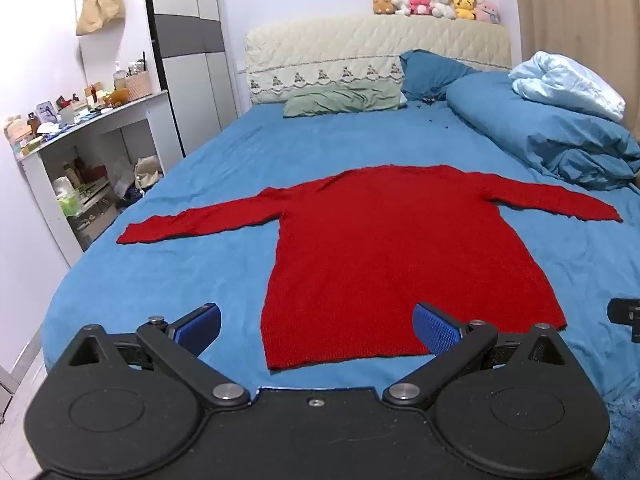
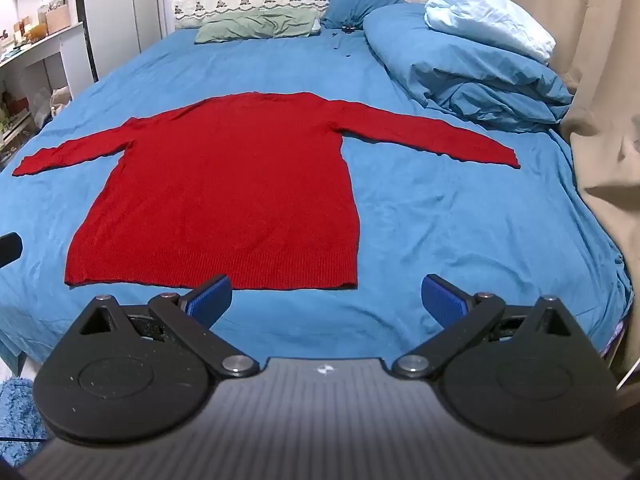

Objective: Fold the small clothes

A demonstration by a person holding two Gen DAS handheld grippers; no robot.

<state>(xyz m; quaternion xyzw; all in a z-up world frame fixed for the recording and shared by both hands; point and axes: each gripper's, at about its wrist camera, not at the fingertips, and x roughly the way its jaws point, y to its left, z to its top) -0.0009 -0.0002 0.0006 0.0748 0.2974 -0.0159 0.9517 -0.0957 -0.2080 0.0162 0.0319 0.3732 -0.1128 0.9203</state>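
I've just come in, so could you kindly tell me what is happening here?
A person holds a two-finger tool in each hand over a bed. A red sweater lies flat on the blue sheet, both sleeves spread out, unfolded. The left tool and right tool are open near its hem, gripping nothing.

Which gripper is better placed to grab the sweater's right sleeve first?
Right. The right gripper hangs open near the hem corner below that right sleeve; the left gripper sits farther left on the red sweater.
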